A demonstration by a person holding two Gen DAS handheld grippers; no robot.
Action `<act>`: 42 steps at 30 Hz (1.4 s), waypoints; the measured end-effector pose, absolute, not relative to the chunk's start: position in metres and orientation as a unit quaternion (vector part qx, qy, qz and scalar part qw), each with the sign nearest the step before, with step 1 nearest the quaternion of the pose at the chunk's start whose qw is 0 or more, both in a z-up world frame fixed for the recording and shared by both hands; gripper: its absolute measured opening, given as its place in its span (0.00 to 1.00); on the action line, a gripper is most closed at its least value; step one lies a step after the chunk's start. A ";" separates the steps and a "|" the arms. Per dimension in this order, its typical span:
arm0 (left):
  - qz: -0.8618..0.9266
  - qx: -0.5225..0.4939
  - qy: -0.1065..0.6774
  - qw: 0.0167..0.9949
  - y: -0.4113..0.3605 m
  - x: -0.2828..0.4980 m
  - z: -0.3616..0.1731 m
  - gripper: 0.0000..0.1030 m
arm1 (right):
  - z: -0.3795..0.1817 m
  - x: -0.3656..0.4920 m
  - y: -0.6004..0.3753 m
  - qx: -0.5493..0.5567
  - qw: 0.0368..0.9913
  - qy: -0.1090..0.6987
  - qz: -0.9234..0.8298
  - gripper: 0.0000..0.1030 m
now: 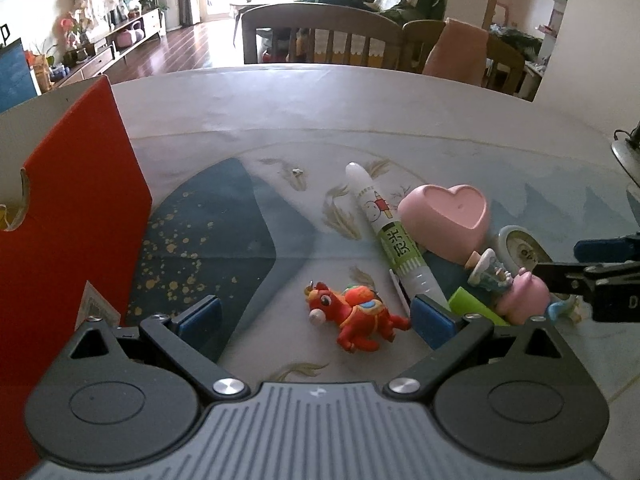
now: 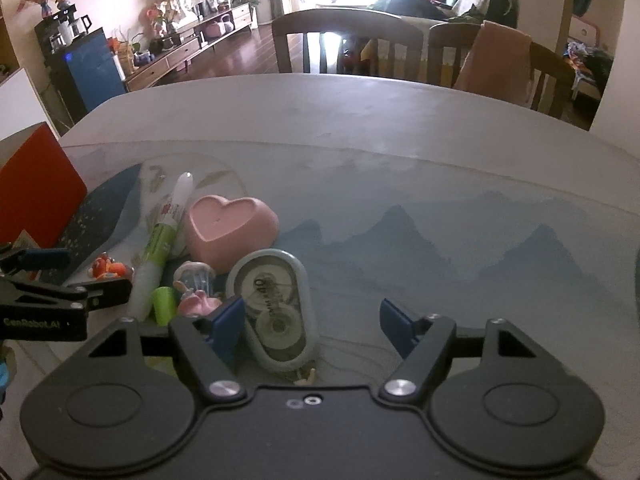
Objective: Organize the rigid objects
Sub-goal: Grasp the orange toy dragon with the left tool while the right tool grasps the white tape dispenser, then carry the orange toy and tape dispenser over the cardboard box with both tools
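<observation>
Left wrist view: the left hand-held gripper [image 1: 316, 322] is spread wide with nothing between its pads, low in the frame over the surface [image 1: 360, 120]. A red toy horse [image 1: 356, 318] lies between the fingers, touching neither. A white-and-green tube [image 1: 394, 236] and a pink heart dish [image 1: 448, 220] sit right of centre; a red box [image 1: 80, 208] stands at left.

Right wrist view: the right hand-held gripper [image 2: 312, 326] is spread, empty. A correction tape dispenser [image 2: 276, 308] lies just beside its left pad, with a small pink figurine [image 2: 196, 288] to the left.

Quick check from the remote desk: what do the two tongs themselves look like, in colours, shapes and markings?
Both tongs are alike: the left tongs and right tongs have black linkage arms with silver pivot screws, round black housings and blue fingertip pads. The left body is ribbed grey; the right body is dark. White lettering marks one tong's side. No cables or sleeves show.
</observation>
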State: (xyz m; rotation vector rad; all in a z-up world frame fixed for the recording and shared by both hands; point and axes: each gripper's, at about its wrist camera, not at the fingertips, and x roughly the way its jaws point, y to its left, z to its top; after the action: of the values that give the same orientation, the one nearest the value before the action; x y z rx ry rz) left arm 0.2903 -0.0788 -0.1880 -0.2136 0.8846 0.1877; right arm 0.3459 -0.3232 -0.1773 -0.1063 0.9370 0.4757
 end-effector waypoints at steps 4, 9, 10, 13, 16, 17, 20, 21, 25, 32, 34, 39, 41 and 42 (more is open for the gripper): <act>0.086 -0.108 0.425 0.895 -0.080 0.290 -0.188 0.98 | -0.181 0.342 -0.315 -0.064 0.859 0.446 0.242 0.72; 0.078 -0.112 0.416 0.899 -0.081 0.286 -0.189 0.92 | -0.185 0.337 -0.306 -0.090 0.861 0.435 0.245 0.72; 0.077 -0.114 0.415 0.899 -0.081 0.286 -0.189 0.91 | -0.185 0.337 -0.306 -0.089 0.862 0.434 0.247 0.72; 0.074 -0.117 0.412 0.901 -0.079 0.285 -0.190 0.87 | -0.185 0.338 -0.305 -0.087 0.863 0.430 0.249 0.73; 0.067 -0.114 0.405 0.905 -0.080 0.285 -0.187 0.67 | -0.186 0.336 -0.304 -0.093 0.867 0.423 0.247 0.67; 0.064 -0.111 0.406 0.905 -0.081 0.286 -0.187 0.65 | -0.186 0.335 -0.302 -0.097 0.868 0.420 0.245 0.61; 0.056 -0.103 0.405 0.907 -0.084 0.286 -0.186 0.59 | -0.185 0.334 -0.301 -0.102 0.871 0.414 0.243 0.47; 0.056 -0.100 0.406 0.907 -0.084 0.285 -0.186 0.59 | -0.185 0.334 -0.300 -0.103 0.872 0.414 0.242 0.46; 0.057 -0.099 0.407 0.906 -0.084 0.285 -0.184 0.58 | -0.184 0.331 -0.301 -0.104 0.877 0.410 0.229 0.46; 0.053 -0.094 0.410 0.906 -0.084 0.281 -0.177 0.58 | -0.170 0.322 -0.313 -0.087 0.884 0.407 0.214 0.46; 0.050 -0.099 0.410 0.905 -0.083 0.278 -0.174 0.58 | -0.163 0.317 -0.316 -0.081 0.886 0.403 0.213 0.46; 0.046 -0.099 0.409 0.906 -0.084 0.269 -0.163 0.58 | -0.145 0.299 -0.320 -0.069 0.888 0.398 0.219 0.46; 0.043 -0.102 0.406 0.907 -0.084 0.265 -0.157 0.58 | -0.137 0.291 -0.319 -0.068 0.888 0.397 0.221 0.46; 0.042 -0.102 0.405 0.908 -0.084 0.262 -0.155 0.58 | -0.134 0.287 -0.319 -0.067 0.888 0.396 0.223 0.46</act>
State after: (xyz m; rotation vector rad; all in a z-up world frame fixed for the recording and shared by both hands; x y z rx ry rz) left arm 0.2621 -0.0840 -0.1548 -0.2113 0.8358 0.0857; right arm 0.2874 -0.3193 -0.1345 -0.1399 0.8234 0.4627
